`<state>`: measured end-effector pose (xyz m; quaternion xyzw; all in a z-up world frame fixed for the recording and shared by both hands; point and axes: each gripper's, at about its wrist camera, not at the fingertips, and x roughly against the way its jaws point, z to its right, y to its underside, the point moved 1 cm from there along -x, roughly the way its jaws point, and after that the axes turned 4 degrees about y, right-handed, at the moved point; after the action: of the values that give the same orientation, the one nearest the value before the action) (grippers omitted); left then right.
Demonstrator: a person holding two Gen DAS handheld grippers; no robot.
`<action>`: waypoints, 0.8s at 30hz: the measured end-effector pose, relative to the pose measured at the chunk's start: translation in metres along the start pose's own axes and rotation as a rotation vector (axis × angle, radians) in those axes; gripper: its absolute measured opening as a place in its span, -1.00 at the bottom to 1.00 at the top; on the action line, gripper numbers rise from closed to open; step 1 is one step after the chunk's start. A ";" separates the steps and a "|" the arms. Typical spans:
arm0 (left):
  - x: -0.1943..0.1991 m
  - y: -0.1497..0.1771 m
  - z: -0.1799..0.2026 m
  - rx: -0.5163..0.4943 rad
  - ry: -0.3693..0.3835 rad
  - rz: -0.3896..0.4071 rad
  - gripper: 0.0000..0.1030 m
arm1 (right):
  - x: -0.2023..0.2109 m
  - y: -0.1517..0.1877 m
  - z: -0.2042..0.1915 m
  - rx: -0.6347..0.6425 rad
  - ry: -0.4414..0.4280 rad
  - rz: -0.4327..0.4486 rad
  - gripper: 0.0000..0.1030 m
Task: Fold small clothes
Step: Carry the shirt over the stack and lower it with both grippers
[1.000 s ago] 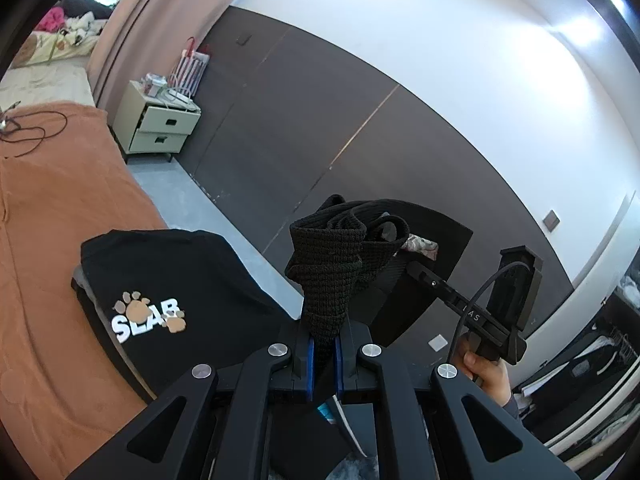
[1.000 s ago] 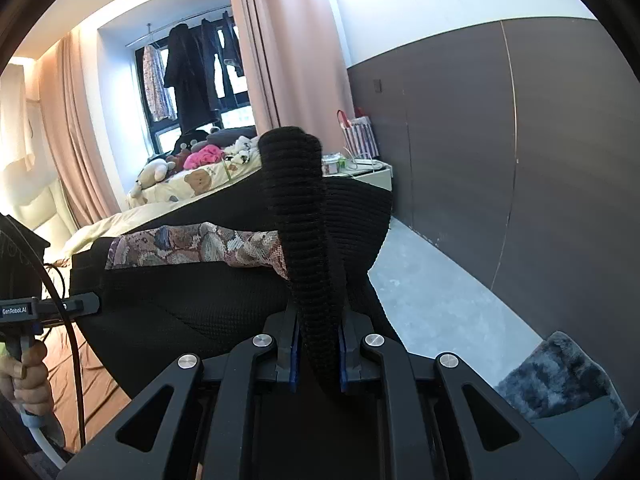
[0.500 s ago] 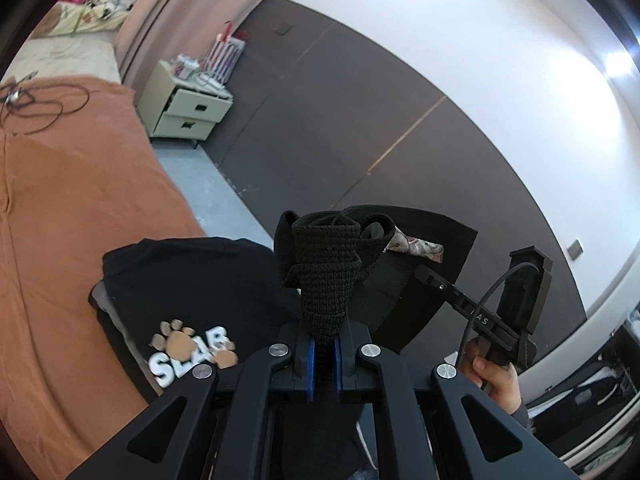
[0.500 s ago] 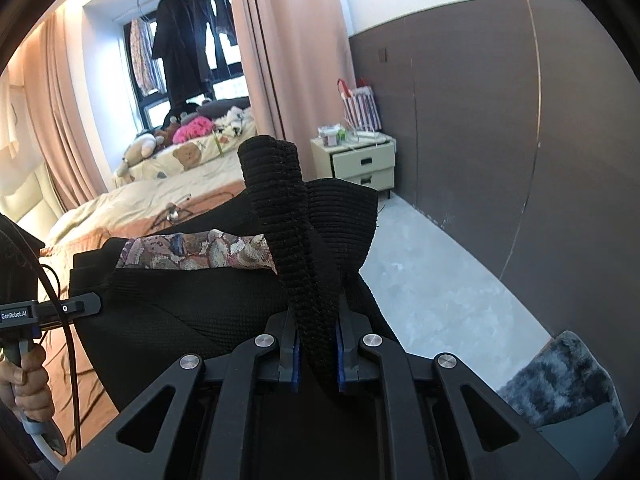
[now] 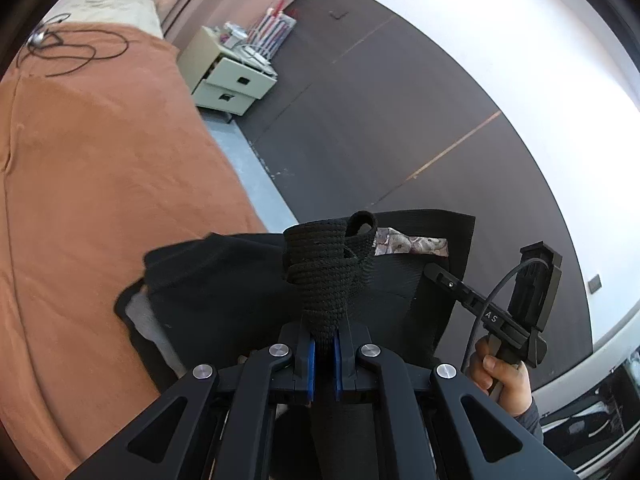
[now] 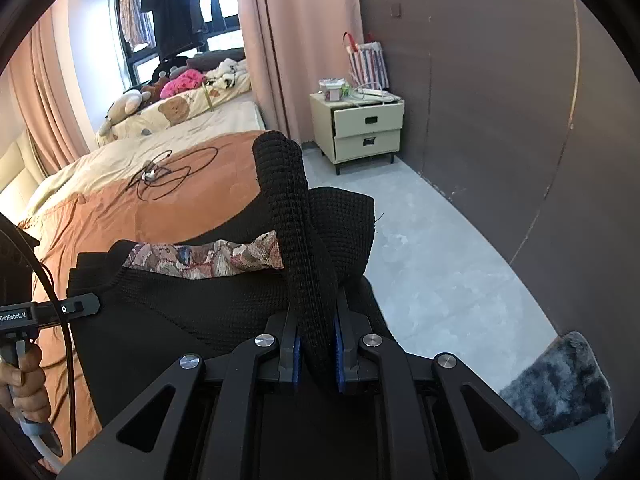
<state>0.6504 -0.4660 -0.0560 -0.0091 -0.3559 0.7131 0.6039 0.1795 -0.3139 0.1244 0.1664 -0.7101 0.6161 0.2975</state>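
Observation:
A black knitted garment [image 5: 328,280] with a patterned band [image 5: 408,242] along its edge hangs stretched between both grippers above the orange bed cover. My left gripper [image 5: 324,354] is shut on a bunched corner of it. My right gripper [image 6: 316,354] is shut on the other corner [image 6: 292,216], and the patterned band [image 6: 200,258] runs leftward from it. A folded black T-shirt [image 5: 208,276] lies on the bed beneath the hanging knit, mostly hidden by it. A hand [image 5: 500,376] holds the right gripper's handle in the left wrist view.
The orange bed cover [image 5: 100,200] spreads to the left, with a black cable [image 6: 172,172] lying on it. A cream bedside cabinet [image 6: 364,128] stands against the dark wall. Grey floor [image 6: 440,264] lies to the right, with a grey furry rug [image 6: 560,380] at its near corner.
Both grippers have carried the black knit down and over the bed. It now hangs over the folded T-shirt and hides its printed logo. Both grips are unchanged.

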 end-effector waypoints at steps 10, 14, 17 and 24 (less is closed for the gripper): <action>-0.012 0.005 -0.042 -0.008 -0.286 -0.041 -0.35 | -0.058 -0.032 -0.003 0.042 0.166 -0.091 -0.19; -0.001 0.002 -0.042 -0.005 -0.287 -0.008 -0.32 | -0.041 -0.032 -0.001 0.042 0.092 -0.075 -0.21; -0.006 -0.002 -0.043 0.003 -0.281 -0.022 -0.32 | -0.046 -0.027 0.000 0.052 0.042 -0.130 -0.44; -0.041 -0.006 -0.064 0.020 -0.323 -0.059 -0.15 | -0.097 -0.040 0.027 0.006 0.074 -0.259 -0.44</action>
<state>0.6946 -0.4694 -0.1174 0.1221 -0.4413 0.6910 0.5594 0.2718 -0.3602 0.0929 0.2350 -0.6692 0.5804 0.4001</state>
